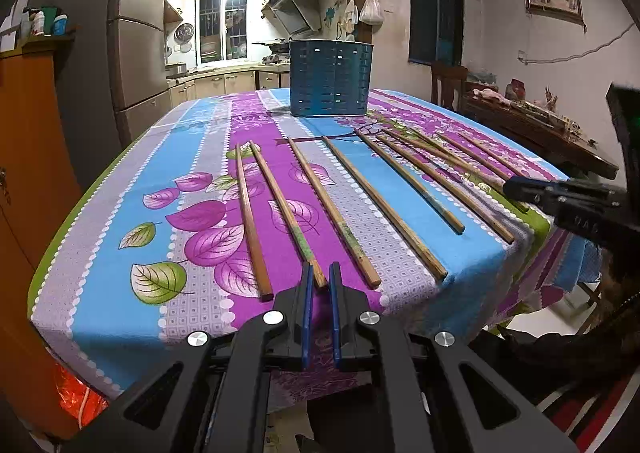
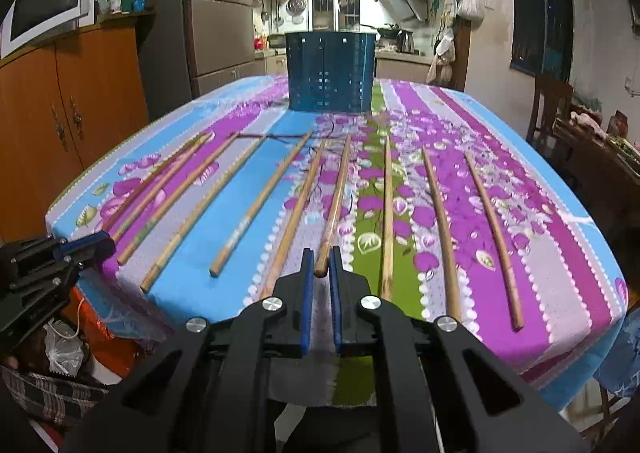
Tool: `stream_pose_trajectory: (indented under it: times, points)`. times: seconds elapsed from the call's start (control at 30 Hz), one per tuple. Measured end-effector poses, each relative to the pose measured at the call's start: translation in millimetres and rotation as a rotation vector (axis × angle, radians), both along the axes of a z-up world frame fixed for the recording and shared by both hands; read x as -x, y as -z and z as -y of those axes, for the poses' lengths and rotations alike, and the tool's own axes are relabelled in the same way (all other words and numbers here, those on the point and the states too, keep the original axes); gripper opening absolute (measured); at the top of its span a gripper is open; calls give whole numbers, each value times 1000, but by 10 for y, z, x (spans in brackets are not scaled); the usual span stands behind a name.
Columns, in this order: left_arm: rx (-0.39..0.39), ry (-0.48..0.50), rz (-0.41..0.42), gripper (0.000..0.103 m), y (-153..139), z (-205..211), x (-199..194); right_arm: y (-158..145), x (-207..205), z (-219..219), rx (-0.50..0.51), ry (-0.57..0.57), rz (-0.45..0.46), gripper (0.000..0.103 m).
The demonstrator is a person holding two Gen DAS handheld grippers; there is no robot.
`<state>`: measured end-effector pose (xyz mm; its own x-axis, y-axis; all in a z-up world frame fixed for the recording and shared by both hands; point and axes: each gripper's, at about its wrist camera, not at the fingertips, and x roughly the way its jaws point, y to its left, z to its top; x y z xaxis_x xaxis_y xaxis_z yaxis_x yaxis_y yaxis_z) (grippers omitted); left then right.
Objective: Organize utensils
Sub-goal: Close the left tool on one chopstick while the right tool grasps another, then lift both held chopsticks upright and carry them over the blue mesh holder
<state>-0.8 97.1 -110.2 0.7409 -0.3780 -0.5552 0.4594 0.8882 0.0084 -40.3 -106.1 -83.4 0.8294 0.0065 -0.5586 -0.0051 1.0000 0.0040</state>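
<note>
Several wooden chopsticks lie side by side on the flowered tablecloth (image 1: 208, 189), their thick ends toward me. A blue slotted utensil holder (image 1: 330, 78) stands at the far end of the table; it also shows in the right wrist view (image 2: 330, 71). My left gripper (image 1: 320, 277) has its jaws narrowly apart around the near end of one chopstick (image 1: 286, 209). My right gripper (image 2: 321, 262) has its jaws narrowly apart around the near end of another chopstick (image 2: 336, 199). Neither chopstick is lifted. The right gripper shows in the left wrist view (image 1: 568, 197), and the left gripper in the right wrist view (image 2: 76, 249).
The table's near edge runs just under both grippers. An orange cabinet (image 2: 72, 109) stands to the left with a microwave (image 2: 48, 5) on top. A wooden chair (image 2: 550, 109) and a cluttered side table (image 1: 532, 125) stand to the right. Bags (image 2: 60, 353) lie on the floor at left.
</note>
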Motion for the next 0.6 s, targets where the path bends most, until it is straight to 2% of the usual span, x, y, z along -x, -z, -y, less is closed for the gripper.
stream_pose_trajectory:
  times: [0.3, 0.6]
  points:
    - [-71, -23, 34, 8, -86, 33, 78, -214, 67, 10, 14, -15, 75, 6]
    - [-142, -81, 160, 7, -270, 69, 223, -309, 119, -14, 28, -44, 114, 6]
